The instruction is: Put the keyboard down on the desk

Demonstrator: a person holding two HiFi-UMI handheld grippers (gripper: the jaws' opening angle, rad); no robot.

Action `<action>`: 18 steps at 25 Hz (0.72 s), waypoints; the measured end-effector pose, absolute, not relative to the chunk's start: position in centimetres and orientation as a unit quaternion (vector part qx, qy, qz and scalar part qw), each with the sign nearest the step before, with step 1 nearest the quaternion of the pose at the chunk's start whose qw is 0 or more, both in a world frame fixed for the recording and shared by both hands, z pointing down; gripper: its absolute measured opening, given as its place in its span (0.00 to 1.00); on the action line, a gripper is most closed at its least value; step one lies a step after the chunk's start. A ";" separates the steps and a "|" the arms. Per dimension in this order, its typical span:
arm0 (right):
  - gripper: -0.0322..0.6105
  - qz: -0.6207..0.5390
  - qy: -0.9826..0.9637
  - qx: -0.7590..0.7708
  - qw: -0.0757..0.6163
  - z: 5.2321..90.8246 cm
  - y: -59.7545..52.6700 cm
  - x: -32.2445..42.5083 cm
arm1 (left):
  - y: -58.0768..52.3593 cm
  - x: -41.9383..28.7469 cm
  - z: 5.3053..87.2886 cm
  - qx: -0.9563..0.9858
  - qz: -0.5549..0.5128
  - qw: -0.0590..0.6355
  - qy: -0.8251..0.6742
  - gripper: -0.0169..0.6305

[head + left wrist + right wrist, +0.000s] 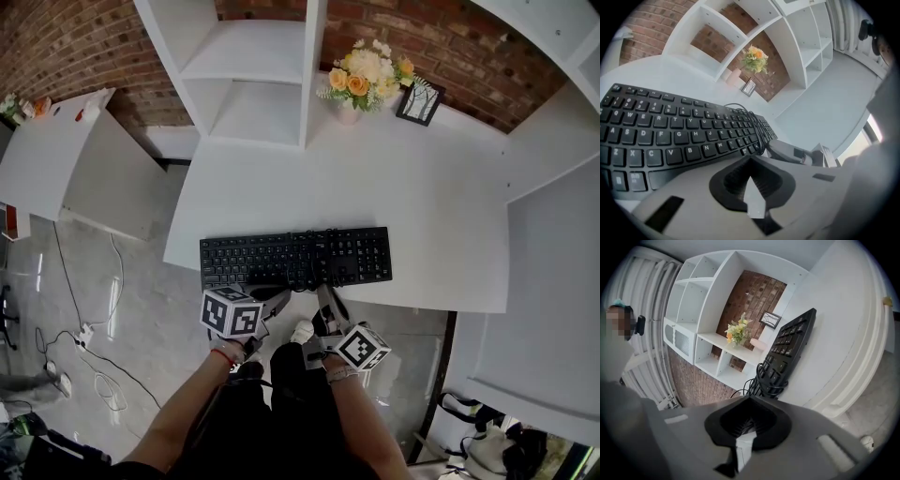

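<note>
The black keyboard (295, 258) is seen lying flat on the white surface (422, 206), keys up, set lengthwise along the front edge, with its own cable (319, 255) bundled in a loose coil on top of the keys near the middle. Its near left corner seems to reach the front edge or hang slightly past it, though this cannot be settled from these views. The left tool (278, 293) is held just beside the keyboard's near side with its jaws brought fully together and nothing gripped between them; the right tool (323, 298) is held close next to it, likewise closed on nothing. Further back, a vase of flowers (364, 77), a small picture frame (419, 101) and a white shelf unit (253, 66) are left well apart from the keyboard. The placing itself is judged to be done, since the keyboard is borne by the surface alone; only the drawing back of both tools, and perhaps a nudge further in, is judged to be left
</note>
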State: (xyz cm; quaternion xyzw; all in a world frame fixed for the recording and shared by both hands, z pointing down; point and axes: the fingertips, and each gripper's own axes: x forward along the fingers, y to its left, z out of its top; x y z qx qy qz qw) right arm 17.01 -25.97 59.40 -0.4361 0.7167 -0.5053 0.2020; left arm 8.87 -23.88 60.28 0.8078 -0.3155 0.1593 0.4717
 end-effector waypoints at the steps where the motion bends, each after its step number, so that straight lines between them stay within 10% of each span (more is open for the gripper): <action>1: 0.05 -0.505 0.719 -0.432 0.201 59.2 -26.0 16.9 | -23.7 9.0 60.3 0.808 0.160 0.469 -0.319 0.01; 18: 0.05 -0.445 0.806 -0.385 0.069 58.2 -27.0 16.9 | -22.0 5.6 62.1 0.761 0.151 0.488 -0.399 0.01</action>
